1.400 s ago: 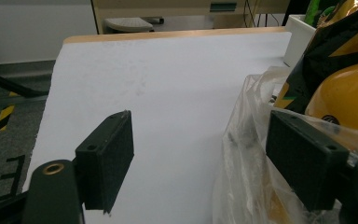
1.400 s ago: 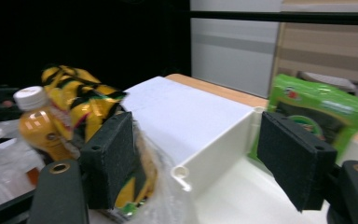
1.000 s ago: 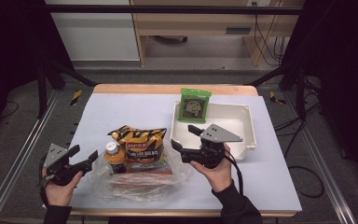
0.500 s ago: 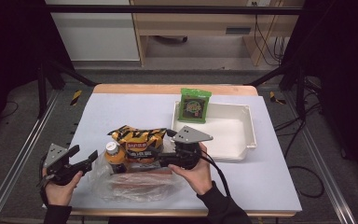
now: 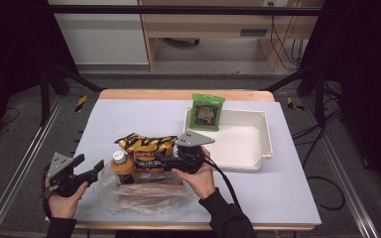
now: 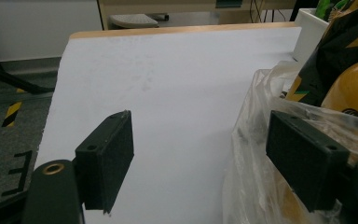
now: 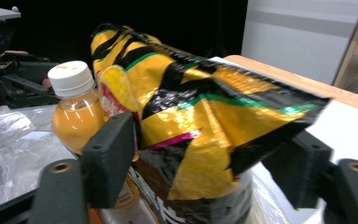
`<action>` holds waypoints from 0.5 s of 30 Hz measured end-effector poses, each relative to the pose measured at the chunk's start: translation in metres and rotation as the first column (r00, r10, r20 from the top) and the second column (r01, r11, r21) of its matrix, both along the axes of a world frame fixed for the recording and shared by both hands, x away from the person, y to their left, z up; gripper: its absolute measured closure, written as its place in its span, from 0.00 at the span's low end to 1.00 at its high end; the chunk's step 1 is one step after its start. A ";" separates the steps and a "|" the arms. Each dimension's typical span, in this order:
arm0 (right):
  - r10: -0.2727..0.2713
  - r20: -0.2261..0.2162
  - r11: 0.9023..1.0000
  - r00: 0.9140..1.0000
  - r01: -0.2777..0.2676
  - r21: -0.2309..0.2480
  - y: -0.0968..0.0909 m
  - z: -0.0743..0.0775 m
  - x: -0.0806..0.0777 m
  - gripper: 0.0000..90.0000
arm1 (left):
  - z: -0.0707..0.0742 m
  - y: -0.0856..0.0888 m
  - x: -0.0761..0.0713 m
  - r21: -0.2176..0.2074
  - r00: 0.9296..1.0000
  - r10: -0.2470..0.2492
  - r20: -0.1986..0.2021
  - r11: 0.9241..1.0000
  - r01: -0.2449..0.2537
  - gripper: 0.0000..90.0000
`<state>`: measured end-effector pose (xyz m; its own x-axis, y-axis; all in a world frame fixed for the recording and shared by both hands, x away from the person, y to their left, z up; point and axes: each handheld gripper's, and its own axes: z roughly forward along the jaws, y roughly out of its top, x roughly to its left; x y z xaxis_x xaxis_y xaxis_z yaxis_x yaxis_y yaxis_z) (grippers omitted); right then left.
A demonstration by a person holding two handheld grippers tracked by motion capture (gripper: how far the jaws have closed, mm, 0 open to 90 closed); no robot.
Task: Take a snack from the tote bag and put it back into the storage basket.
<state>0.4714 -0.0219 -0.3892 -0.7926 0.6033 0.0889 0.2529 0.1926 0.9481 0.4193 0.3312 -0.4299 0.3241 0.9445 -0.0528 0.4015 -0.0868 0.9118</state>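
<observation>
My right gripper, jaws closing around the chip bag but not gripping; it could knock over the bottle. Left gripper open, empty.

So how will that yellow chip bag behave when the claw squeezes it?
The chip bag looks puffy and crinkled, so it will likely crumple and feel light. Its glossy foil may slip between the right claw pads, and the chips inside could crush.

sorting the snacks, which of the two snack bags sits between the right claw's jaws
The yellow-and-black chip bag, beside the orange bottle; the green bag leans upright in the white tray.
</observation>
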 end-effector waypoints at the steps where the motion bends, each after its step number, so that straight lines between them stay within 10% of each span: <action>1: 0.006 0.003 1.000 1.000 -0.006 -0.001 0.001 -0.001 0.000 0.38 | 0.000 0.000 0.000 -0.001 1.000 0.001 0.000 1.000 -0.001 0.25; 15: 0.070 0.041 0.997 0.997 -0.069 -0.022 -0.003 0.000 0.002 0.93 | 0.000 0.000 0.000 -0.004 1.000 0.003 0.001 1.000 -0.003 0.25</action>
<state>0.4739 -0.0249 -0.3890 -0.8355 0.5478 0.0430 0.1983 0.2277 0.9533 0.4189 0.3317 -0.4296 0.3217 0.9452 -0.0561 0.4004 -0.0821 0.9126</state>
